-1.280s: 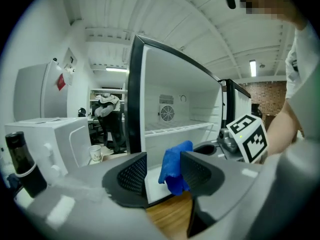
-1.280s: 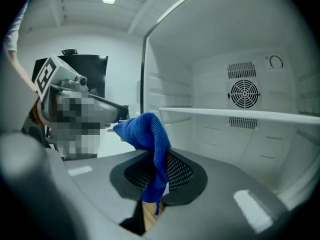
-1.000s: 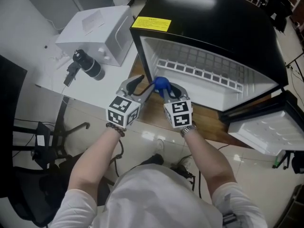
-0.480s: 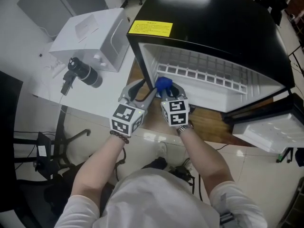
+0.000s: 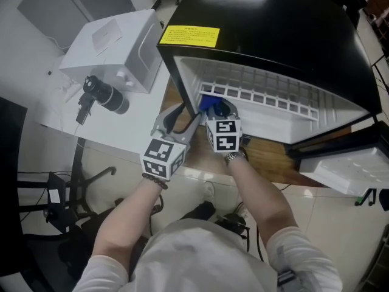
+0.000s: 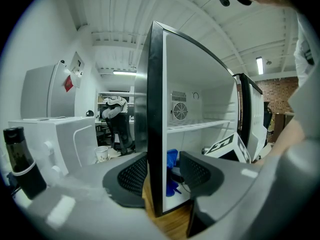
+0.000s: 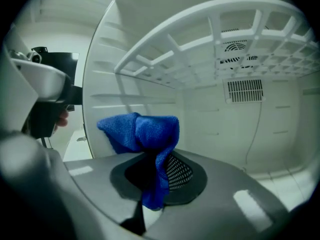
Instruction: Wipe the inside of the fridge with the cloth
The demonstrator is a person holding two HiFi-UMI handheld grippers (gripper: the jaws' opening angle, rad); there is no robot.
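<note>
Head view: black fridge (image 5: 285, 35) with its door open and a white interior. The right gripper (image 5: 216, 111) is inside at the lower left, with the blue cloth (image 5: 208, 104) at its tip. The left gripper (image 5: 187, 112) is at the fridge's left wall.

Left gripper view: the left gripper (image 6: 162, 176) has its jaws apart, straddling the front edge of the side wall (image 6: 156, 109). The cloth (image 6: 171, 159) is visible just inside.

Right gripper view: the right gripper (image 7: 155, 179) has its jaws clamped on the bunched cloth (image 7: 150, 131), beneath the white shelf (image 7: 215, 44) and near the inner left wall.
</note>
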